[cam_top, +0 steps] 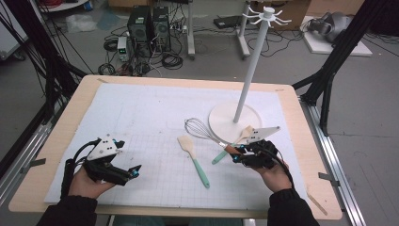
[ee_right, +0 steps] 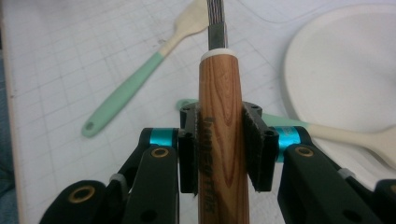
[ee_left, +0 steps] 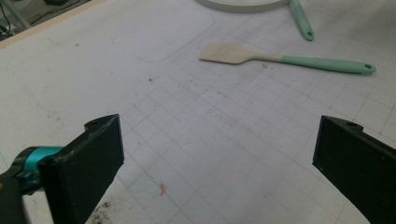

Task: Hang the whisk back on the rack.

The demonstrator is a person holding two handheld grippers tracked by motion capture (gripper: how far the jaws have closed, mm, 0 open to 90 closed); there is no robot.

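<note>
The whisk (cam_top: 207, 133) lies just right of centre in the high view, its wire head toward the middle of the frame and its wooden handle (ee_right: 219, 140) running down-right into the right gripper (cam_top: 239, 155). In the right gripper view the handle rises up the middle of the frame, and both black pads (ee_right: 254, 144) press flat against its sides: the jaws are closed on the handle, narrowed to its width. Dark writing is stamped along the wood between the pads, but it is too smeared to read. A white ring and a metal collar top the handle where the wires begin.

Under the whisk handle a green-handled spatula (cam_top: 231, 144) lies crosswise, its pale blade at the rim of the round white base (cam_top: 221, 125) of the hook stand (cam_top: 254, 61). A second spatula (cam_top: 194, 157), also pale-bladed with a green handle, lies apart to the left, near the centre of the high view.

The left gripper (cam_top: 127, 173) sits in the lower left of the high view, well apart from the utensils. In the left gripper view its jaws stand wide, holding nothing, over the gridded white mat (ee_left: 224, 140).
</note>
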